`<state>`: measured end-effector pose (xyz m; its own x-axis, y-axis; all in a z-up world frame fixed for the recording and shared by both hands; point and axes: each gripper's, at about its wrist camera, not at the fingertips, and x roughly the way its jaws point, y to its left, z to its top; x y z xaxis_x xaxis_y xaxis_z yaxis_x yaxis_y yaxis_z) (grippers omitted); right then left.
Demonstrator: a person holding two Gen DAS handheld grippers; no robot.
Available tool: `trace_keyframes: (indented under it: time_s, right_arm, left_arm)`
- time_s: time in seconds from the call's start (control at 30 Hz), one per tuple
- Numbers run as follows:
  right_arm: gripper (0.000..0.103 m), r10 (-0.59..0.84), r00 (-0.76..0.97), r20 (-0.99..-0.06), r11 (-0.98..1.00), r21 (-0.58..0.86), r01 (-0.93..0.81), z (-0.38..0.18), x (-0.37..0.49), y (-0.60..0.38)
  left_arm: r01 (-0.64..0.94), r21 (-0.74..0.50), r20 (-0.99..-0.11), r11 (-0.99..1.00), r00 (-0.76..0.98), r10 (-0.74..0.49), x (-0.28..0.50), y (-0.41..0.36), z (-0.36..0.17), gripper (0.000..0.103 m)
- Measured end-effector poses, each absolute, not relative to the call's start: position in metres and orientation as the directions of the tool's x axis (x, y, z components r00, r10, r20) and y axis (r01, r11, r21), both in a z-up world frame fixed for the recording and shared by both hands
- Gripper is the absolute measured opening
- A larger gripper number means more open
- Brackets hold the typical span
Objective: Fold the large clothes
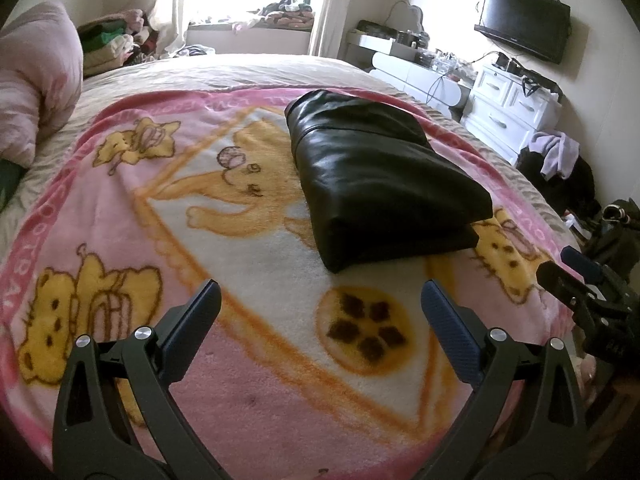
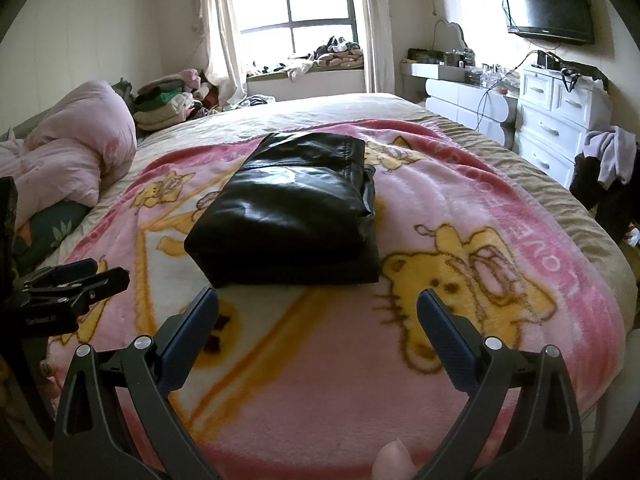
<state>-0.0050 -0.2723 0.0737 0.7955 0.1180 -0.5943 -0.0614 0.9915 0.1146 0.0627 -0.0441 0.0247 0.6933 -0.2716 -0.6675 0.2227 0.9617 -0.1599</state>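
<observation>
A black leather garment [image 1: 380,176] [image 2: 292,208] lies folded into a thick rectangular bundle on the pink cartoon blanket [image 1: 240,240] [image 2: 460,320] that covers the bed. My left gripper [image 1: 320,300] hovers open over the blanket, short of the bundle's near edge, with nothing between its fingers. My right gripper [image 2: 318,308] is open too, just in front of the bundle and empty. Each gripper shows at the edge of the other's view: the right gripper [image 1: 568,276] at the right, the left gripper [image 2: 96,274] at the left.
A rolled pink quilt [image 2: 76,160] lies at the bed's left. Stacked clothes [image 2: 168,100] sit behind it near the window. White drawers [image 2: 556,120] and a desk stand to the right under a wall TV [image 2: 548,2]. Clothes hang on a dark chair [image 2: 608,168]. A fingertip [image 2: 392,460] shows at bottom.
</observation>
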Motion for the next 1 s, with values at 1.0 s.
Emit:
trace_keyframes:
  time_s: [1.0]
  right_arm:
    - [0.099,0.106,0.795,-0.597,0.993,0.106,-0.053,0.0745,-0.0074,-0.275]
  left_arm:
    - [0.234,-0.158,-0.669,0.959,0.689,-0.279,0.0621,-0.0452,0.0255,0.094]
